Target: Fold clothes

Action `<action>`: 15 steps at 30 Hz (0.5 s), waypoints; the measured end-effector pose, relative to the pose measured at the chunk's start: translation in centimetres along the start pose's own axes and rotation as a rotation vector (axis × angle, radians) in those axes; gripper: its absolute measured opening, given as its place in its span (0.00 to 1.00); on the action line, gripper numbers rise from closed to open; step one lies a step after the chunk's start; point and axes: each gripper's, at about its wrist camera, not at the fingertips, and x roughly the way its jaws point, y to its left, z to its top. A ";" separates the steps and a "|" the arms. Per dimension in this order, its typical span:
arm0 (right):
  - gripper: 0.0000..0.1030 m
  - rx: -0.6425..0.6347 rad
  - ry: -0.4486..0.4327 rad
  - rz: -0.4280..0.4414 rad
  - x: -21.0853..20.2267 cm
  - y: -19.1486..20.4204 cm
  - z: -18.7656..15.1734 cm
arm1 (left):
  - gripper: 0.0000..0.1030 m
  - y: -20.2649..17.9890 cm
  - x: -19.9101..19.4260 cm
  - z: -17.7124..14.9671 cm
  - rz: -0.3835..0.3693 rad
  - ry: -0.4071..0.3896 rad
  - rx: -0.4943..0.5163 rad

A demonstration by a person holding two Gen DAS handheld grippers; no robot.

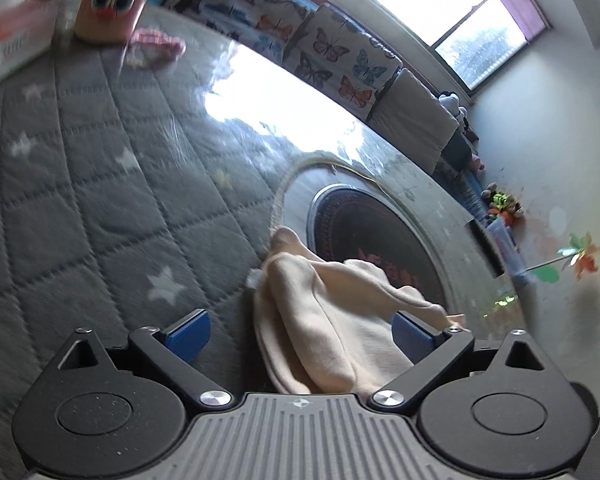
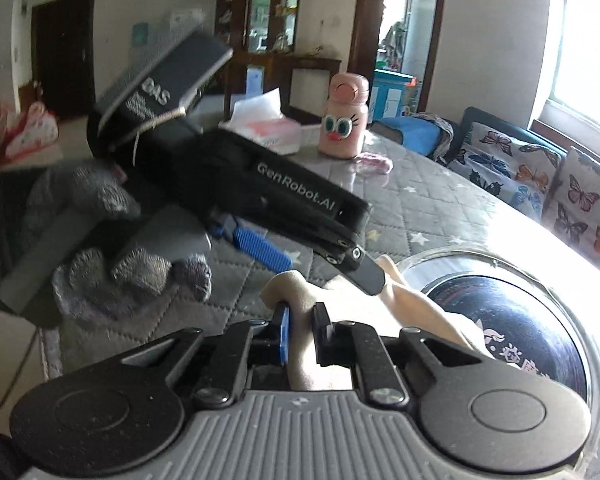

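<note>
A: Entry. Left gripper [image 1: 300, 330]: jaws spread wide, blue pads apart; the cream garment [image 1: 332, 320] lies between them, draped over the pad at 3 o'clock, not pinched.

B: Right gripper [image 2: 300, 330]: jaws nearly together, clamped on a fold of the same cream garment [image 2: 296, 292]. Cloth sits at the edge of the quilted grey table cover [image 1: 80, 184], partly over the round glass turntable [image 2: 540, 280] at 3 o'clock.

A: Containers?

B: Tissue box [image 2: 268, 130] at 12 o'clock, 1 white sheet sticking up. Pink bottle with cartoon eyes [image 2: 344, 120] beside it, closed; contents not visible.

A: Writing?

B: "GenRobot.AI" and "DAS" on the left gripper's body, held by a grey-gloved hand [image 2: 112, 248]. Turntable characters blurred, unreadable.
</note>
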 end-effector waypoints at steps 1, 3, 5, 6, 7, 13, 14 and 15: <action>0.10 0.009 -0.007 0.001 -0.3 -0.2 0.0 | 0.94 0.0 0.2 0.0 -0.008 0.009 -0.020; 0.10 0.025 -0.019 0.004 -0.7 -0.4 0.0 | 0.92 0.3 0.3 0.0 -0.021 0.014 -0.057; 0.10 0.032 -0.031 0.002 -1.2 -0.8 -0.2 | 0.88 0.5 0.4 0.0 -0.034 0.019 -0.094; 0.10 0.036 -0.034 0.004 -1.4 -1.0 -0.3 | 0.86 0.7 0.5 0.0 -0.041 0.022 -0.113; 0.09 0.037 -0.036 0.005 -1.3 -1.0 -0.3 | 0.83 0.8 0.6 0.0 -0.047 0.025 -0.131; 0.09 0.041 -0.044 0.015 -0.6 -1.0 0.1 | 0.53 1.5 1.0 0.0 -0.087 0.040 -0.242; 0.09 0.040 -0.045 0.017 -0.6 -1.0 0.0 | 0.45 1.7 1.0 0.0 -0.093 0.043 -0.260; 0.09 0.039 -0.045 0.019 -0.6 -1.0 0.0 | 0.41 1.9 1.1 -0.1 -0.096 0.046 -0.269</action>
